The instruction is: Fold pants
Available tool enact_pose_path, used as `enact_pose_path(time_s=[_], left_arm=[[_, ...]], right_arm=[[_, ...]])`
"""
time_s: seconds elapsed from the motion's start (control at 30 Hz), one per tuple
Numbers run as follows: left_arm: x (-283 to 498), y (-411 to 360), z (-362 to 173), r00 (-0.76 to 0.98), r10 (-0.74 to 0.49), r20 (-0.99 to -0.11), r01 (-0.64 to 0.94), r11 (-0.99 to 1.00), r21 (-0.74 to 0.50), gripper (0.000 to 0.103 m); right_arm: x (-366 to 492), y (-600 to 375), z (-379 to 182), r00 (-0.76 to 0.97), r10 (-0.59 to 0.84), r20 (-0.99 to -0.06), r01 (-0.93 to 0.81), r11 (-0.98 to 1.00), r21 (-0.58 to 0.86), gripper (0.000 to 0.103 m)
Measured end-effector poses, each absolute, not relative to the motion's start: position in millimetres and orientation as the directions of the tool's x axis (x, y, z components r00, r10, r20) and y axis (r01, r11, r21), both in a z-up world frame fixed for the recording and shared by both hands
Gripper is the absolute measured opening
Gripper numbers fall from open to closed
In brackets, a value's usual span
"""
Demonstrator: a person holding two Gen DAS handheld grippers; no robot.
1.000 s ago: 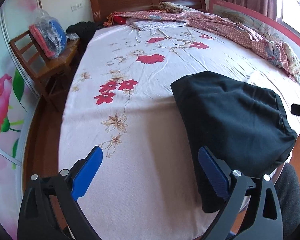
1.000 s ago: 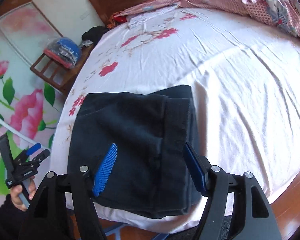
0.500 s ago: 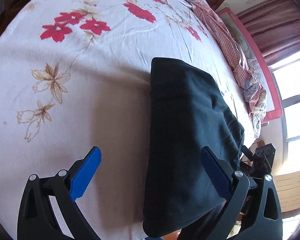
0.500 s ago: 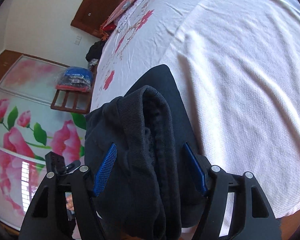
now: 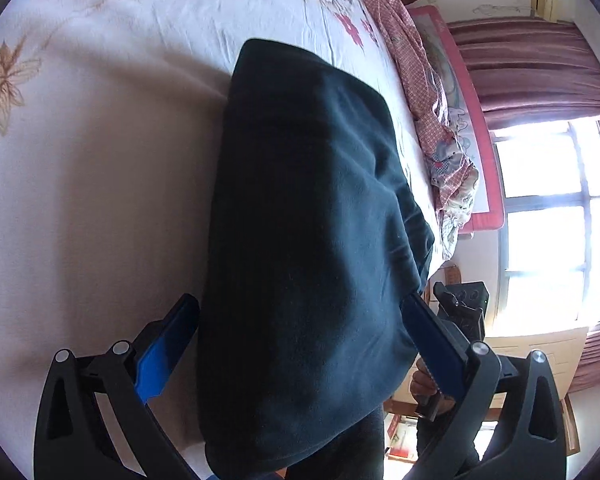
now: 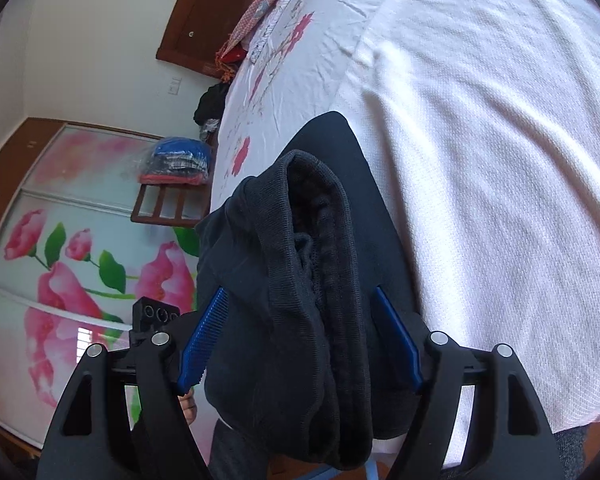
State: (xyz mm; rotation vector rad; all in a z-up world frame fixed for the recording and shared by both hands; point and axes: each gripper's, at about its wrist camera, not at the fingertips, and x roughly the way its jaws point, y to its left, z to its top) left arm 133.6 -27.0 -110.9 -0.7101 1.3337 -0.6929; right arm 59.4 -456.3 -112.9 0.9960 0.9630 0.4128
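Since the shot from a second back, both my cameras have dropped and rolled a fair bit, so the bed (image 5: 80, 200) now runs tilted across both views, and the folded pants (image 5: 312, 220) that sat ahead of the fingers are now right in between them.

They lie at the near edge of the bed, close to its near corner, with the end nearest me hanging past the edge. The fabric looks like dark, nearly black fleece, soft and matte. In the left view it's a smooth oblong slab. In the right view I get the layered end instead: a ribbed knit waistband (image 6: 276, 264) curling over thick stacked folds.

The left gripper (image 5: 304, 320) has its blue pads spread wide on either side of the bundle. The right-hand pad seems to touch the cloth, but I see no squeeze, so I'd call it open around the pants. The right gripper (image 6: 300, 320) is spreading its jaws right now, with the bundle between them and the pads not pressing in.

The sheet is pale pink, with red flowers toward the far end and a fine waffle weave on the plain part. Off the bed's side, a wooden chair (image 6: 168, 208) carries a clear plastic bag (image 6: 176, 160) with blue and red folded cloth inside.
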Motion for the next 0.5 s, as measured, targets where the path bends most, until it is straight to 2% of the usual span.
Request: enact_pose_path(time_s=[0.1, 0.13, 0.17, 0.2, 0.23, 0.27, 0.33, 0.4, 0.5], left_arm=[[135, -35, -117, 0.109, -0.800, -0.590, 0.026, 0.596, -0.803, 0.101], [135, -39, -117, 0.111, -0.802, -0.586, 0.034, 0.593, -0.805, 0.101], [136, -42, -117, 0.117, -0.798, -0.591, 0.035, 0.598, -0.801, 0.100], [137, -46, -116, 0.118, -0.798, -0.591, 0.043, 0.598, -0.800, 0.089], [136, -47, -114, 0.125, -0.792, -0.598, 0.051, 0.607, -0.793, 0.073], [136, -47, -113, 0.130, -0.774, -0.619, 0.049, 0.629, -0.776, 0.064], [137, -45, -112, 0.123, -0.802, -0.585, 0.055, 0.594, -0.802, 0.042], [137, -42, -114, 0.132, -0.815, -0.565, 0.024, 0.572, -0.820, 0.028], [135, -45, -107, 0.153, -0.818, -0.554, 0.056, 0.567, -0.822, 0.024]], right_arm=[[60, -452, -117, 0.534, 0.691, -0.487, 0.125, 0.506, 0.854, 0.073], [62, -449, -117, 0.529, 0.690, -0.494, 0.116, 0.518, 0.847, 0.072], [62, -445, -114, 0.523, 0.681, -0.512, 0.101, 0.547, 0.831, 0.064], [62, -441, -110, 0.515, 0.661, -0.545, 0.094, 0.589, 0.803, 0.041], [62, -442, -110, 0.507, 0.642, -0.575, 0.113, 0.612, 0.783, 0.031], [61, -445, -109, 0.514, 0.651, -0.559, 0.120, 0.591, 0.798, 0.027], [59, -442, -101, 0.516, 0.644, -0.565, 0.096, 0.612, 0.785, 0.023], [57, -436, -89, 0.520, 0.628, -0.579, 0.080, 0.639, 0.765, 0.019], [60, -423, -62, 0.527, 0.600, -0.602, 0.035, 0.692, 0.721, 0.015]])
